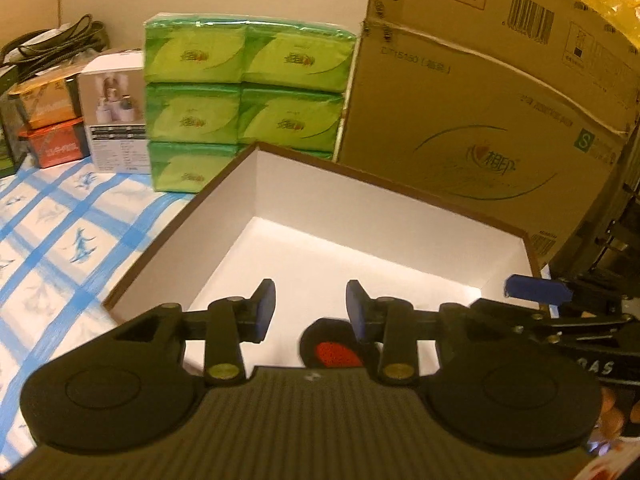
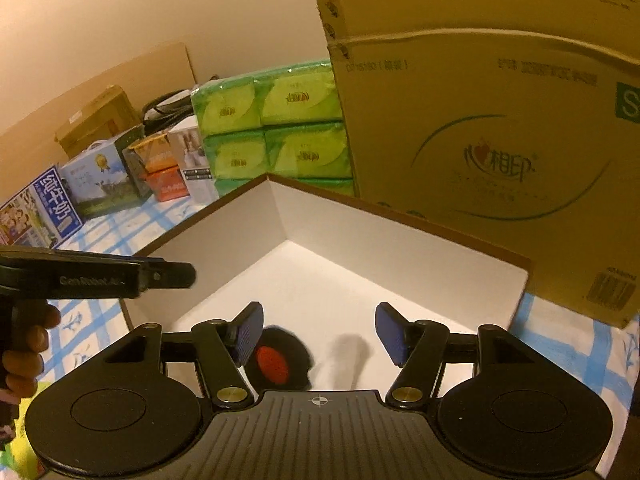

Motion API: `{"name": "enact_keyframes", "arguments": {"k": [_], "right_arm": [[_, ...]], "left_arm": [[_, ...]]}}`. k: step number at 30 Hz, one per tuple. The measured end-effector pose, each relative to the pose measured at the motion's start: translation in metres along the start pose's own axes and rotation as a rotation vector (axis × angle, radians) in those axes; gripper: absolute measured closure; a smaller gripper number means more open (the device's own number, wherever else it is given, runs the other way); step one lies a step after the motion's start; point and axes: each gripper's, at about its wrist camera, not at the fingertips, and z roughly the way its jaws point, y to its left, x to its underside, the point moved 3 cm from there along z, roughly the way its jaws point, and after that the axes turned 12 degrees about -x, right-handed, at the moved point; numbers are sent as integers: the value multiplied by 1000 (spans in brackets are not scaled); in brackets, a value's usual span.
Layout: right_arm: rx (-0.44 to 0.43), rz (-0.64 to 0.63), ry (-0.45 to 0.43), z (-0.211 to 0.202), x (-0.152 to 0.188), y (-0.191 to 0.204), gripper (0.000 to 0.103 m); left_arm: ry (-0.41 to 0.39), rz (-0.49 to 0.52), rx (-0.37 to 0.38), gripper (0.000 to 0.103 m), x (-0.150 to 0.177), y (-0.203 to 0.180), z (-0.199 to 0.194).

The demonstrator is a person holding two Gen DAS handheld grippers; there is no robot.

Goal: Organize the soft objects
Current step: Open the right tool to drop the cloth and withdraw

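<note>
A shallow box (image 1: 360, 212) with white inner walls and a brown rim sits on the checked cloth. A soft black object with a red centre (image 1: 332, 354) lies on the box floor near its front. My left gripper (image 1: 311, 306) hangs over the box, open, with nothing between its blue pads; the object lies just below and behind the right pad. In the right wrist view the same box (image 2: 380, 236) holds the black and red object (image 2: 276, 360), beside my left pad. My right gripper (image 2: 320, 330) is open and holds nothing. The left gripper (image 2: 168, 274) reaches in from the left.
A stack of green tissue packs (image 1: 244, 92) and a large cardboard carton (image 1: 480, 120) stand right behind the box. Small cartons (image 1: 112, 116) line the back left. The blue-and-white checked cloth (image 1: 60, 240) spreads to the left. A person's hand (image 2: 28, 344) grips the left gripper's handle.
</note>
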Motion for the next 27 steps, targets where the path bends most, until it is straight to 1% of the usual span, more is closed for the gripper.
{"name": "enact_keyframes", "arguments": {"k": [2,7,13,21,27], "right_arm": [[-7,4,5,-8,2,0,41],[-28,-1,4,-35,9,11,41],[-51,-13,-2,-72,21,34,41],[-78,-29,-16,-130,46,72,41],[-108,-28,-30,-175,67,100,41]], "left_arm": [[2,-10,-5,68,3,4,-10],[10,-56,16,68,14,15,-49],[-4,-73,-19,67,35,23,-110],[-43,-169,-59,67,81,40,-205],[-54,-206,-126,67,122,39,-273]]}}
